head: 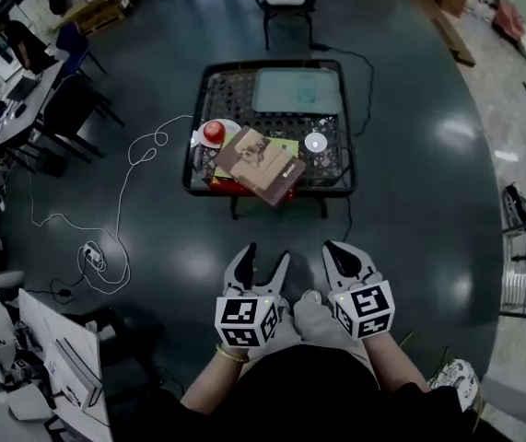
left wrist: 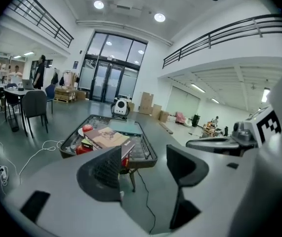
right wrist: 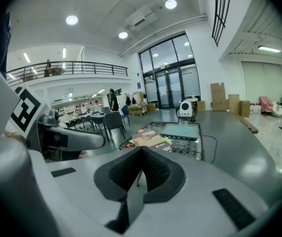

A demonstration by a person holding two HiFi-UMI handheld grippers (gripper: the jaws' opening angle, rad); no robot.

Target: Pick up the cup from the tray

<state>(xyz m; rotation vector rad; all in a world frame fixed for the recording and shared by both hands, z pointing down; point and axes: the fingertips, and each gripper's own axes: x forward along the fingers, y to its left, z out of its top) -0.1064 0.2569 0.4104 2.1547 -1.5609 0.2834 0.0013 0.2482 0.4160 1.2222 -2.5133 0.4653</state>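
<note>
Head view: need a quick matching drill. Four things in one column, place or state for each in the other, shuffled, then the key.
Column 1
1. left gripper
2. right gripper
3. red fruit
4. tray

Column 2
A. lies at the far side of the table
B. jaws apart, nothing between them
C. jaws together, nothing held
D. sits on a white plate at the table's left edge

Pairs: 1-B, 2-C, 3-D, 4-A
</note>
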